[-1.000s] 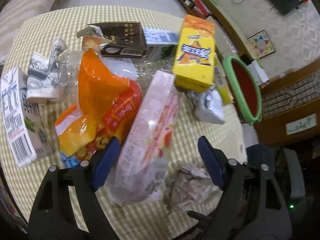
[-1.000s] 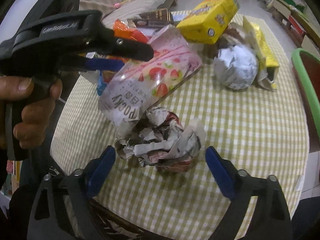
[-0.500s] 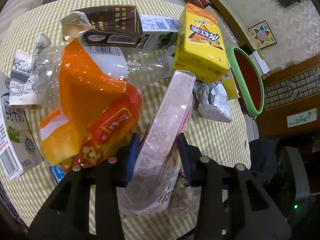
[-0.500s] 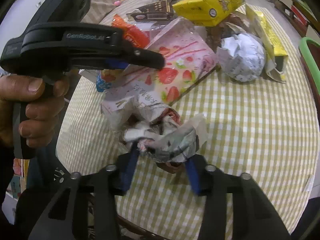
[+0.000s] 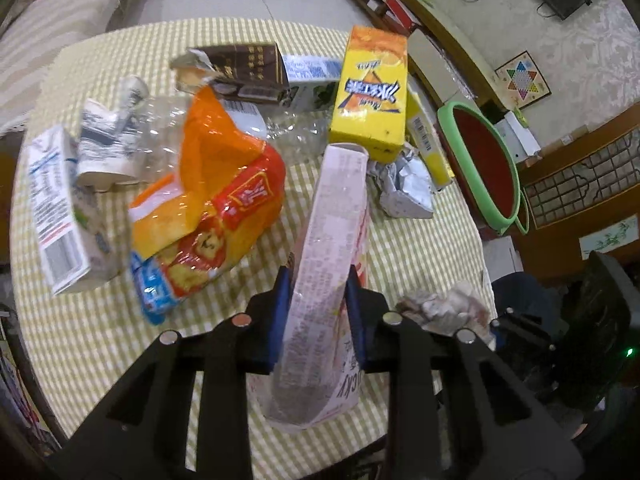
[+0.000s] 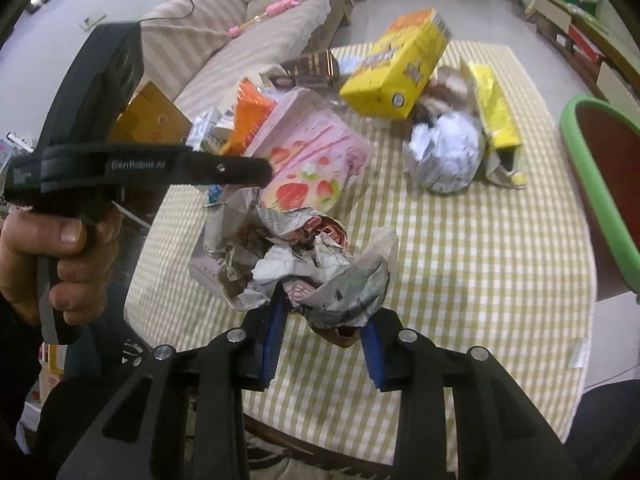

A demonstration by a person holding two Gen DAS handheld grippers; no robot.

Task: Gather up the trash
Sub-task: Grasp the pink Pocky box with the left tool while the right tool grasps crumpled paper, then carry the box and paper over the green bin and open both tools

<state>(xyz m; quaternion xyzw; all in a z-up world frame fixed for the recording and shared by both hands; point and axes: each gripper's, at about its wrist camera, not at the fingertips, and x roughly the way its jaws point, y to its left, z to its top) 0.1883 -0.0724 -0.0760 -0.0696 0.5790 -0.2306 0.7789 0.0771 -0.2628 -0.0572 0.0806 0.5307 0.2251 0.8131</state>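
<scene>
My left gripper [image 5: 317, 308] is shut on a pink Pocky wrapper [image 5: 332, 264] and holds it lifted above the checked table [image 5: 416, 248]. The wrapper also shows in the right wrist view [image 6: 316, 168], under the left gripper's body [image 6: 152, 168]. My right gripper [image 6: 324, 320] is shut on a crumpled newspaper ball [image 6: 304, 256], raised off the table [image 6: 480, 264]. The ball also shows in the left wrist view [image 5: 440, 308]. A green-rimmed bin [image 5: 480, 160] stands beside the table's right edge and shows in the right wrist view [image 6: 600, 184].
More trash lies on the table: an orange snack bag [image 5: 212, 200], a yellow box [image 5: 372, 96], a brown carton [image 5: 244, 68], a milk carton [image 5: 56, 208], a crushed clear bottle [image 5: 160, 120], a white paper ball [image 6: 444, 156]. A sofa [image 6: 248, 40] stands beyond.
Both grippers closed: the left on the pink wrapper, the right on the newspaper ball. Both items have since been lifted off the table.
</scene>
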